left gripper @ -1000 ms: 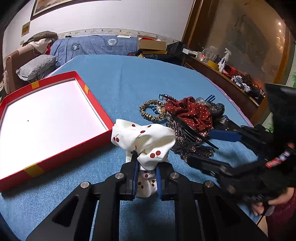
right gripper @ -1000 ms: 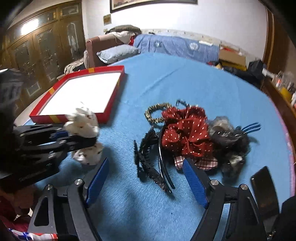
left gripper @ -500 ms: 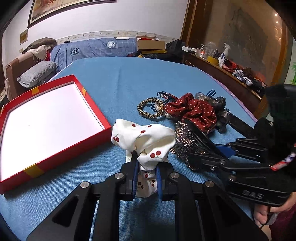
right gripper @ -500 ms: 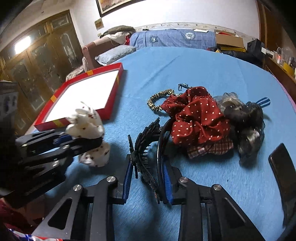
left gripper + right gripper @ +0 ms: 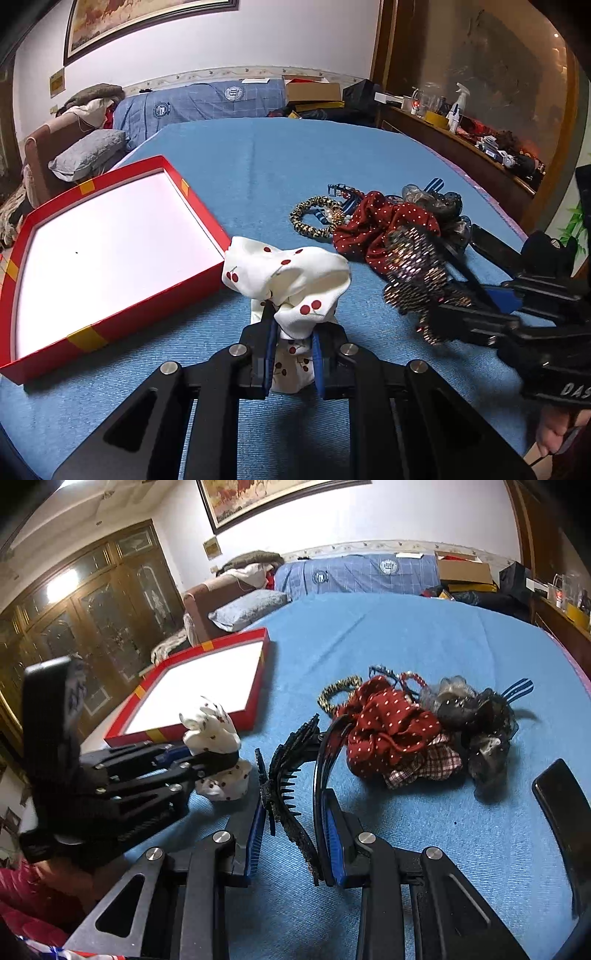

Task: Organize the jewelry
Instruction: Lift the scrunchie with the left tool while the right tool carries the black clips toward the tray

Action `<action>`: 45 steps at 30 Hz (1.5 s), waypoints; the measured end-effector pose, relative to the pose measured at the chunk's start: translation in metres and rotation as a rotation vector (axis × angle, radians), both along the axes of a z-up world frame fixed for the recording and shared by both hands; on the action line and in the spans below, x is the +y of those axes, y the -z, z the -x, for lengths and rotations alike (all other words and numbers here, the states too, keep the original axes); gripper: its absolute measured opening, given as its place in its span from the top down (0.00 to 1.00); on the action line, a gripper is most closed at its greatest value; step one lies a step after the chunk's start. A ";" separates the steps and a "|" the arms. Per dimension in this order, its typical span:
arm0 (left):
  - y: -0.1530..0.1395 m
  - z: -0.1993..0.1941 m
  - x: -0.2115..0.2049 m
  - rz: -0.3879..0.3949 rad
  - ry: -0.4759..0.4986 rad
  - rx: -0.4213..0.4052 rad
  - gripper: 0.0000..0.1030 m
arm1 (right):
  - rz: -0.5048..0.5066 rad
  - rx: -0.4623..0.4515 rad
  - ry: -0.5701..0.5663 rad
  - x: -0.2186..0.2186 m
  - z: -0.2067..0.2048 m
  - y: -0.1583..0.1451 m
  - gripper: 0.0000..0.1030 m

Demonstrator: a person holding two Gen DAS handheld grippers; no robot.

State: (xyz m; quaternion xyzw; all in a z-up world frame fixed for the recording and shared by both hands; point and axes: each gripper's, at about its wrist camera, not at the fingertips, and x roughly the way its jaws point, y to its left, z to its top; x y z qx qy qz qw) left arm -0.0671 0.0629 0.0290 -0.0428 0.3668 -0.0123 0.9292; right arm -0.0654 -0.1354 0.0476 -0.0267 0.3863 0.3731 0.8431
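My left gripper [image 5: 293, 345] is shut on a white cherry-print scrunchie [image 5: 286, 275], held just above the blue cloth next to the red tray [image 5: 110, 306]; it also shows in the right wrist view [image 5: 210, 727]. My right gripper [image 5: 295, 834] is shut on black hair combs and a headband [image 5: 284, 786], lifted off the cloth; their beaded side shows in the left wrist view [image 5: 417, 273]. A pile stays on the cloth: a red dotted scrunchie [image 5: 388, 723], a leopard hair tie [image 5: 314, 218], dark mesh pieces [image 5: 476, 716].
The red tray [image 5: 255, 698] with a white floor lies on the left of the blue-covered table [image 5: 406, 635]. A dark phone [image 5: 569, 812] lies at the right edge. A sofa with a pillow [image 5: 88, 155] and a sideboard [image 5: 461, 133] stand beyond the table.
My right gripper has closed on the black combs and headband and lifted them away from the pile. My left gripper keeps holding the cherry scrunchie near the tray.
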 end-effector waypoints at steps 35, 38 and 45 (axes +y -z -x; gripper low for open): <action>-0.014 0.010 0.031 0.001 -0.084 -0.033 0.84 | -0.003 -0.014 -0.054 0.030 -0.003 -0.023 0.68; -0.016 0.011 0.039 0.001 -0.100 -0.038 0.84 | 0.000 -0.008 -0.069 0.040 -0.007 -0.025 0.68; -0.027 0.010 0.076 0.030 -0.151 -0.038 0.84 | 0.009 -0.016 -0.125 0.079 -0.017 -0.039 0.68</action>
